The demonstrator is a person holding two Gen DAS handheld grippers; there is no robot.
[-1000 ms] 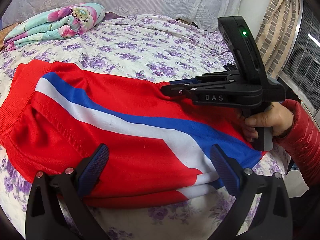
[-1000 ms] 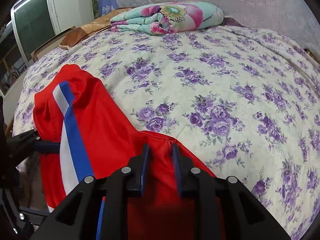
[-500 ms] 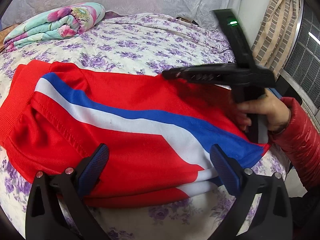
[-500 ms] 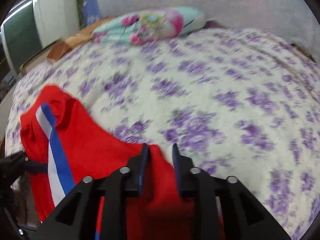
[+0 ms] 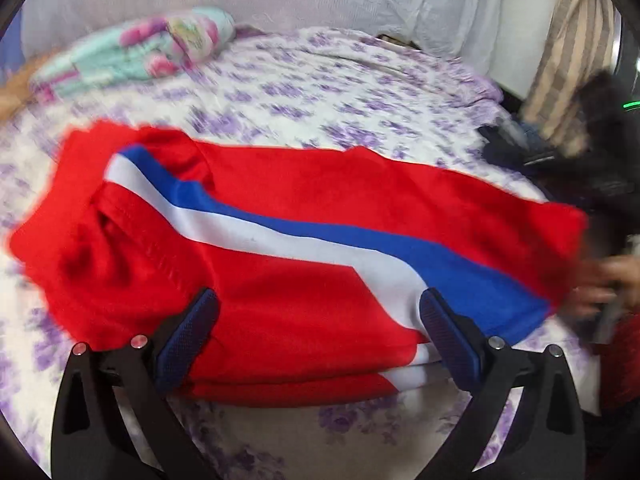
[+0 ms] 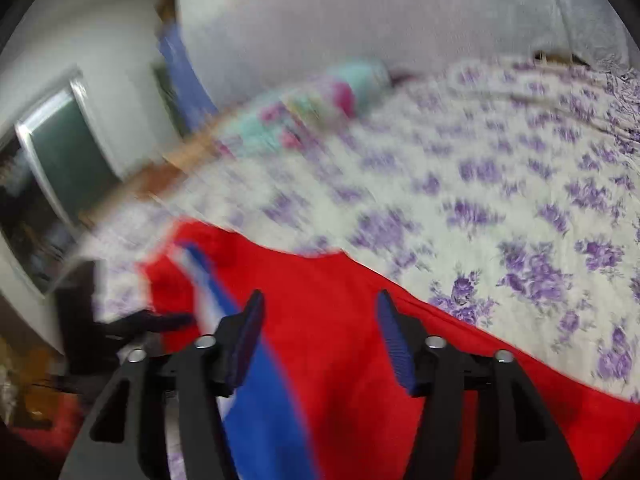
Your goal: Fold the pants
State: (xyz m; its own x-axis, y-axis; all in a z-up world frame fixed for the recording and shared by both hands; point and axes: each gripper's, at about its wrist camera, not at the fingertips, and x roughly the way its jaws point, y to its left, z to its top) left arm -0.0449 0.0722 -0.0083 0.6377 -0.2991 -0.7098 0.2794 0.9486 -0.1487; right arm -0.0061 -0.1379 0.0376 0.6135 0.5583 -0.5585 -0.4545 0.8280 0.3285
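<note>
Red pants [image 5: 304,216] with a blue and white side stripe lie folded across the flowered bed; the right wrist view also shows the pants [image 6: 344,344]. My left gripper [image 5: 320,332] stands wide open just above the near edge of the cloth, with nothing pinched. My right gripper [image 6: 320,336] hovers over the red fabric and its jaws are opening, with no cloth between the pads. In the left wrist view the right gripper's black body [image 5: 600,152] is a blur at the far right, off the pants, with the person's hand [image 5: 604,288] below it.
A folded floral quilt [image 5: 136,52] lies at the head of the bed. The purple-flowered sheet [image 5: 320,92] stretches behind the pants. A striped curtain [image 5: 568,40] hangs at the right, and a mirrored door [image 6: 56,184] stands at the left of the right wrist view.
My right gripper let go of the far red edge, opened and pulled away to the right and upward. The pants now lie flat. My left gripper stayed open in place.
</note>
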